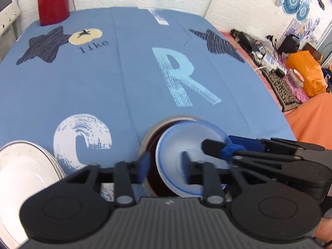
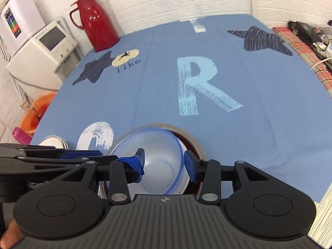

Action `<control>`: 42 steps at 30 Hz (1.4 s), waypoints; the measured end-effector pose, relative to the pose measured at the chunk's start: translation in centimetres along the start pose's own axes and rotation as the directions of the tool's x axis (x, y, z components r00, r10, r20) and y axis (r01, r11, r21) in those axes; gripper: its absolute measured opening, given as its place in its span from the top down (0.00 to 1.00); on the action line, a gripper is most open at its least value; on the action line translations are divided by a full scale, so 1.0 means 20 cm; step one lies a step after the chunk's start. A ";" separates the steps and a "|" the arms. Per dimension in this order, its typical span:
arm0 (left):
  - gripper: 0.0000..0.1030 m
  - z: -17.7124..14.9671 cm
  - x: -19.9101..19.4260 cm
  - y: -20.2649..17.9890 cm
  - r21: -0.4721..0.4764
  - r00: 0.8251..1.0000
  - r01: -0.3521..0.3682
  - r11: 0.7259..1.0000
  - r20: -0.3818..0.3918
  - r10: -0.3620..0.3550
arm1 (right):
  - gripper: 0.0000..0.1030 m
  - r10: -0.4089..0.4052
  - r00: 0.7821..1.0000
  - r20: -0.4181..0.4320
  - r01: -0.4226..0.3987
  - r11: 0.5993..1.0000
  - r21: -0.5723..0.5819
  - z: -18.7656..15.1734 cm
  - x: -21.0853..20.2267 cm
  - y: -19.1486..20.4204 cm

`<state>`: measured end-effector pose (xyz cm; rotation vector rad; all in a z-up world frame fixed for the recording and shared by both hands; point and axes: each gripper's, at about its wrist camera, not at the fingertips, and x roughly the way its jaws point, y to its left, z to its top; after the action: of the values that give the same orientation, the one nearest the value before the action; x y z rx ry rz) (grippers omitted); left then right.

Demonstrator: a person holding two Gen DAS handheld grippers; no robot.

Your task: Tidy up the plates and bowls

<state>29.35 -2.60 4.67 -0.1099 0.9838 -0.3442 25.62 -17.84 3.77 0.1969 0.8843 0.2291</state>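
Observation:
A white bowl with a blue rim point(image 1: 182, 143) point(image 2: 159, 145) lies tilted inside a dark brown bowl with a grey rim point(image 1: 150, 139) point(image 2: 193, 140) near the table's front edge. My right gripper point(image 2: 164, 164) straddles the white bowl's right wall, one finger inside and one outside, with a gap showing, so it is open. It enters the left wrist view from the right as the right gripper point(image 1: 220, 145). My left gripper point(image 1: 165, 167) is open, astride the near-left rims of both bowls. A stack of white plates point(image 1: 22, 166) point(image 2: 51, 141) sits to the left.
A blue printed tablecloth point(image 1: 124, 78) point(image 2: 259, 103) covers the table. A red jug point(image 1: 53, 0) point(image 2: 97, 22) stands at the back left. A white appliance point(image 2: 41, 49) is beyond the table's left edge. Clutter and an orange bag point(image 1: 307, 70) lie off the right edge.

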 end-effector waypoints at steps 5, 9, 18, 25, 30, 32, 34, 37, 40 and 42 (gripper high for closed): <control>0.54 0.03 -0.13 0.04 0.006 0.997 0.011 1.000 0.075 -0.011 | 0.74 0.012 0.998 0.060 -0.014 0.999 0.033 0.02 -0.11 -0.07; 0.51 0.01 -0.16 0.14 0.009 0.998 0.023 1.000 0.058 -0.023 | 0.73 0.012 0.999 0.047 -0.014 0.999 0.048 -0.04 -0.17 -0.13; 0.49 -0.01 -0.01 0.28 0.045 0.997 0.040 0.998 -0.067 -0.037 | 0.72 -0.009 0.997 -0.074 0.016 0.996 0.093 -0.15 -0.10 -0.23; 0.47 0.02 0.15 0.29 0.058 0.993 0.046 0.997 -0.111 -0.039 | 0.71 -0.029 0.993 -0.114 0.040 0.995 0.095 -0.16 -0.05 -0.24; 0.45 0.02 0.21 0.30 0.051 0.990 0.061 0.997 -0.129 -0.054 | 0.70 -0.025 0.990 -0.138 0.040 0.994 0.105 -0.14 -0.02 -0.25; 0.45 0.01 0.23 0.30 0.050 0.989 0.067 0.997 -0.139 -0.059 | 0.69 -0.028 0.987 -0.156 0.044 0.994 0.103 -0.13 0.01 -0.25; 0.45 0.00 0.25 0.30 0.045 0.987 0.070 0.997 -0.145 -0.063 | 0.69 -0.033 0.985 -0.169 0.054 0.992 0.117 -0.12 0.03 -0.25; 0.45 0.00 0.26 0.31 0.039 0.987 0.080 0.996 -0.144 -0.074 | 0.68 -0.032 0.984 -0.175 0.055 0.990 0.131 -0.12 0.06 -0.26; 0.44 0.00 0.26 0.33 0.017 0.985 0.092 0.996 -0.151 -0.089 | 0.66 -0.029 0.985 -0.172 0.054 0.988 0.143 -0.13 0.07 -0.28; 0.44 -0.01 0.26 0.33 0.012 0.985 0.096 0.995 -0.147 -0.093 | 0.63 -0.033 0.985 -0.169 0.057 0.988 0.143 -0.14 0.08 -0.28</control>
<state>33.46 1.93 -1.17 -0.1156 1.1222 -0.4534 25.06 -22.57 -0.61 0.2982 1.0722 0.1389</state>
